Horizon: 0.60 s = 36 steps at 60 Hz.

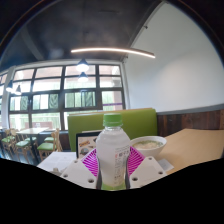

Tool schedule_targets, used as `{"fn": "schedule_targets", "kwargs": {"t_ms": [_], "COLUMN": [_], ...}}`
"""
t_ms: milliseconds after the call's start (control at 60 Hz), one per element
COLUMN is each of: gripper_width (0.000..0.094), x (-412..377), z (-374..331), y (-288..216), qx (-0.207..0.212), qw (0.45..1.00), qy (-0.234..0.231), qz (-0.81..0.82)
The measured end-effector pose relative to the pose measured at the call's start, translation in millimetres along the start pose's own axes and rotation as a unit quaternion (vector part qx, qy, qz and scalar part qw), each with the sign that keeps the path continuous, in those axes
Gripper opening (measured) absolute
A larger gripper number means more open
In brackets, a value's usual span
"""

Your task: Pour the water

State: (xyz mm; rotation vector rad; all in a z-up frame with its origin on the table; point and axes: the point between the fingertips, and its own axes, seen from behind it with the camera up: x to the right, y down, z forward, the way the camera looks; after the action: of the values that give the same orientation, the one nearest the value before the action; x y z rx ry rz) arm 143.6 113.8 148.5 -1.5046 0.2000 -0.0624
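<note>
A clear plastic water bottle (113,152) with a green cap and a pale label stands upright between my fingers. My gripper (113,167) is shut on the bottle, both magenta pads (91,164) pressing its sides. The bottle seems lifted off the table, its base hidden below the fingers. Just beyond it, to the right, a white bowl (149,145) sits on the light wooden table (195,148).
A green bench back (85,128) stands behind the table. Farther off are large windows (60,95), tables and chairs (25,140) on the left, and a long ceiling light (112,51). A white wall rises at the right.
</note>
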Motion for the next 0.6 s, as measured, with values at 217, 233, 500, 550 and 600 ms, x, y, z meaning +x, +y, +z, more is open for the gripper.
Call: {"fn": "schedule_targets", "kwargs": {"t_ms": [217, 233, 500, 550, 600], "gripper_width": [0.0316, 0.0317, 0.0355, 0.0417, 0.0492], "x": [-7, -9, -12, -14, -15], "z": [15, 15, 10, 10, 8], "y": [49, 52, 56, 54, 53], "qx": [-0.054, -0.060, -0.054, -0.057, -0.064], "qw": [0.998, 0.998, 0.997, 0.997, 0.997], "qy": [-0.001, -0.003, -0.009, -0.008, -0.010], "qz": [-0.033, -0.034, -0.047, -0.048, -0.047]}}
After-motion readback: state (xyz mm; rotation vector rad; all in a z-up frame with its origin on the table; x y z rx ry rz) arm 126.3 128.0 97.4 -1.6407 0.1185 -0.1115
